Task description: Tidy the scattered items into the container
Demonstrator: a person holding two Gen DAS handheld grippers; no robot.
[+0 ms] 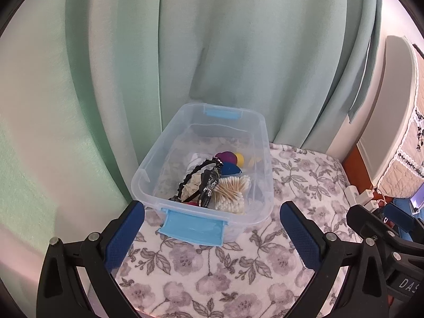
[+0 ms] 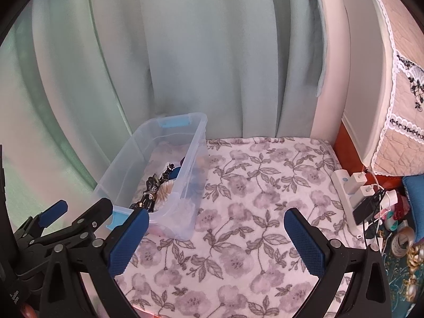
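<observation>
- Green curtain (image 1: 238, 53) hangs behind everything, like a soft wall. The box is pushed up close to it, so I think it will not slide far back if I bump it.
- Flowery blanket (image 2: 265, 185) covers the bed and holds all the things. I see no loose items on the part of it that shows, so I think the tidying is almost done or done.
- My clear plastic container (image 1: 169, 143) sits on the blanket just in front of my left gripper. It has no lid on, so things can drop straight in. A blue latch (image 1: 193, 228) faces me on the near end.
- My left gripper (image 1: 212, 228) has its jaws spread wide and holds nothing. It points at the box, ready if I need it.
- My right gripper (image 2: 216, 238) also has its jaws wide apart and holds nothing. It hangs over bare blanket, just right of the box.
- A white power strip (image 2: 344, 193) with chargers lies at the far right edge of the bed. It is not a thing to tidy, I think.
- Cotton swabs (image 1: 233, 190) lie in a bundle in the box, near the right wall.
- A black hairband (image 1: 190, 177) curves over the pile beside them.
- Little coloured balls (image 1: 233, 159) sit behind, deeper in the box.
</observation>
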